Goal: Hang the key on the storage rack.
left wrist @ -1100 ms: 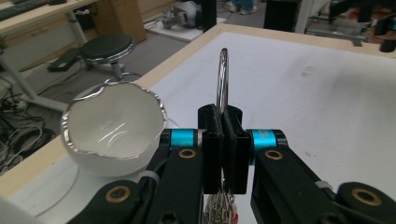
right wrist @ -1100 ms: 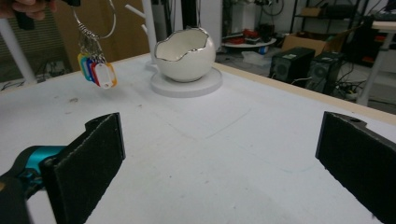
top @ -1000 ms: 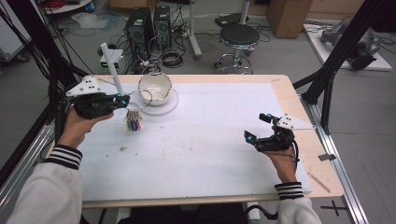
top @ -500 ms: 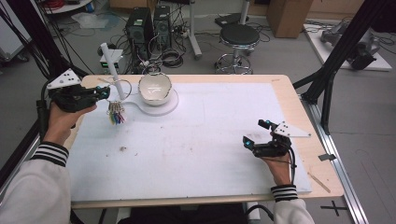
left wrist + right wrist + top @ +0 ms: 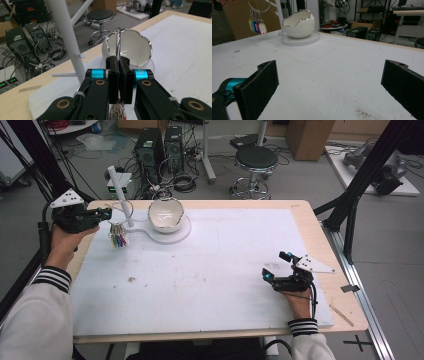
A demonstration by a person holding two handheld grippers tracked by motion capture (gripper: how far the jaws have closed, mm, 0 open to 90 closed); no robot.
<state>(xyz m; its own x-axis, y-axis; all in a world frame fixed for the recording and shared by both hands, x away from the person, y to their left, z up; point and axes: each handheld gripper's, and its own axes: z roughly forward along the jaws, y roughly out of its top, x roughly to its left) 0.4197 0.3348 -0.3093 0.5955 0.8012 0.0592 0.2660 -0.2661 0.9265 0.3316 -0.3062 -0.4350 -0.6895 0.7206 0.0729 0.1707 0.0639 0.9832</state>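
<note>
My left gripper (image 5: 105, 213) hangs over the table's far left corner, shut on a metal key ring (image 5: 121, 210) with several coloured tags (image 5: 117, 240) dangling under it. In the left gripper view the two jaws (image 5: 119, 63) press flat on the ring's wire (image 5: 119, 41). Just beyond stands a white peg stand (image 5: 120, 187) beside an egg-shaped white bowl (image 5: 166, 214). The stand's post (image 5: 66, 37) rises to the left of the ring. My right gripper (image 5: 275, 265) rests low near the front right, open, with nothing between its jaws (image 5: 332, 85).
The bowl sits on a round white base (image 5: 176, 235) joined to the stand. A white mat (image 5: 215, 270) covers the wooden table. From the right gripper view the tags (image 5: 257, 26) and the bowl (image 5: 299, 23) lie far ahead. Computers, cables and a stool stand behind the table.
The left gripper has carried the key ring leftward and a little farther away, up beside the peg stand. The right hand has sunk slightly toward the mat.
</note>
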